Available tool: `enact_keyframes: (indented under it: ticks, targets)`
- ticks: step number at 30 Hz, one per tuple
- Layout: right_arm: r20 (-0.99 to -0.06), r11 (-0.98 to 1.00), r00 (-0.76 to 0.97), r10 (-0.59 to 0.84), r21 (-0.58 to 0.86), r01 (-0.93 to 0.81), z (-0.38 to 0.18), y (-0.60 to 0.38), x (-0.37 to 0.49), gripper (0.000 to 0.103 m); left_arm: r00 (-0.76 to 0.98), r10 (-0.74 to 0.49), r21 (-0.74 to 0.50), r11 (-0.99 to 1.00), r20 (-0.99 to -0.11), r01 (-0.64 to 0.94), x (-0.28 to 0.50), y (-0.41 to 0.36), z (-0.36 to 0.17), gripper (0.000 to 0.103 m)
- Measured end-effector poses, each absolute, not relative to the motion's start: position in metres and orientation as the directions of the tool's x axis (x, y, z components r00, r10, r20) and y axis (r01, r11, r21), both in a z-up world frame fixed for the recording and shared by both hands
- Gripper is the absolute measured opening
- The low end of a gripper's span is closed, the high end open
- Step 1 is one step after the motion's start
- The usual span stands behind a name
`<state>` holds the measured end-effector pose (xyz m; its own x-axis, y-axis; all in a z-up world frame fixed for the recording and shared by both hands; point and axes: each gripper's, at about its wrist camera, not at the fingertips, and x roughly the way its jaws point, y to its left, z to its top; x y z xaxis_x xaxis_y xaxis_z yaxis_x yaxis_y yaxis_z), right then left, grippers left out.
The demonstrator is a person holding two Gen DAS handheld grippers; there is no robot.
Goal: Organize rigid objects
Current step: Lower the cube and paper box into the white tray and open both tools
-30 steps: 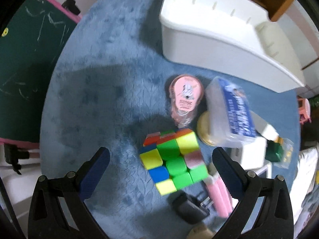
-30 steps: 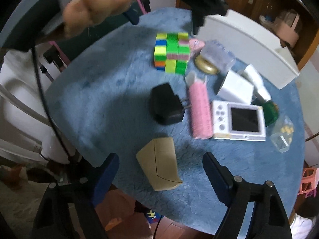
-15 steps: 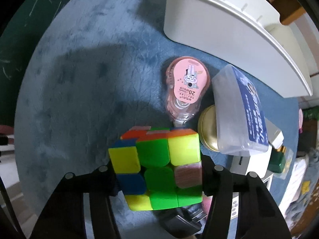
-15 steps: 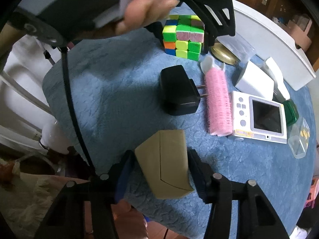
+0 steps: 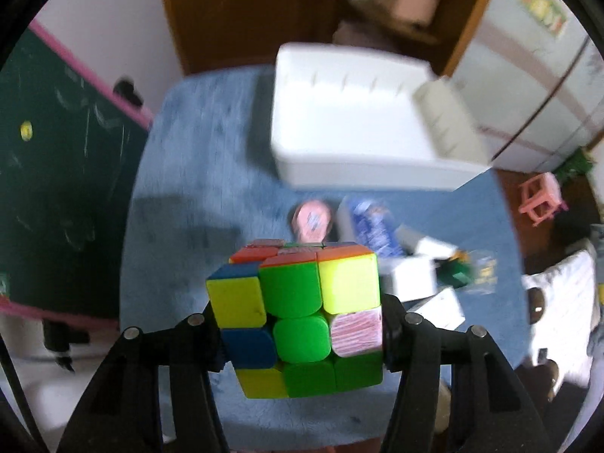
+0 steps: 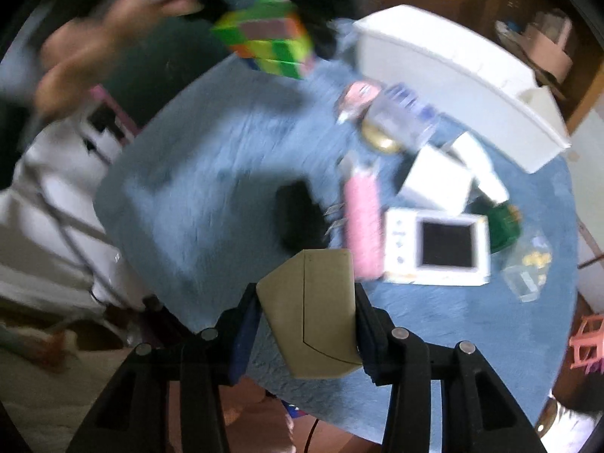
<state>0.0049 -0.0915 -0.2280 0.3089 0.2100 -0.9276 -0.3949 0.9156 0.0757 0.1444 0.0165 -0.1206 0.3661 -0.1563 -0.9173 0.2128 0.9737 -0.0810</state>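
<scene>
My left gripper (image 5: 300, 334) is clamped on the puzzle cube (image 5: 298, 317), one finger pressed to each side, and the cube hangs above the blue cloth (image 5: 196, 188) with nothing under it. From the right wrist view the same cube (image 6: 264, 47) shows blurred at 11 o'clock, up off the cloth, with my left hand (image 6: 109, 49) smeared beside it at 10 o'clock.

My right gripper (image 6: 305, 324) is closed on the tan box (image 6: 311, 309), gripped at both flanks near the near edge of the table.

The white bin (image 5: 358, 124) sits at 12 o'clock from the cube in the left view, resting on the far part of the cloth. Between cube and bin lie a pink round case (image 5: 311, 219) and a clear box with a blue label (image 5: 372, 226), just beside each other.

In the right view, at 12 o'clock from the tan box lies the black plug adapter (image 6: 298, 215), with the pink roller (image 6: 362, 219) just to its 3 o'clock side. The white handheld console (image 6: 438, 247) touches the roller's far side.
</scene>
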Motion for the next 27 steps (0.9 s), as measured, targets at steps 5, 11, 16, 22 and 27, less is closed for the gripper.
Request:
enact_keyframes:
  ticks: [5, 11, 16, 22, 27]
  targets:
    - [-0.897, 0.955, 0.387, 0.216, 0.110, -0.277, -0.167, -0.112, 0.033, 0.047, 0.458, -0.247, -0.126, 0.952, -0.854, 0.279, 0.167, 0.018, -0.063, 0.061]
    - [-0.834, 0.974, 0.503, 0.227, 0.201, -0.108, -0.098, -0.145, 0.088, 0.047, 0.542, -0.305, -0.124, 0.931, -0.783, 0.344, 0.204, -0.005, -0.042, 0.061]
    - [-0.796, 0.975, 0.580, 0.174, 0.220, 0.009, -0.064, -0.184, 0.139, 0.047, 0.546, -0.343, -0.160, 0.921, -0.764, 0.355, 0.247, -0.030, -0.049, 0.061]
    - [-0.800, 0.972, 0.589, 0.112, 0.213, 0.104, -0.071, -0.220, 0.197, 0.047, 0.514, -0.351, -0.195, 0.923, -0.783, 0.333, 0.288, -0.064, -0.087, 0.061]
    - [-0.845, 0.965, 0.523, 0.111, 0.217, 0.146, -0.125, -0.245, 0.243, 0.047, 0.456, -0.293, -0.184, 0.946, -0.841, 0.267, 0.323, -0.087, -0.141, 0.061]
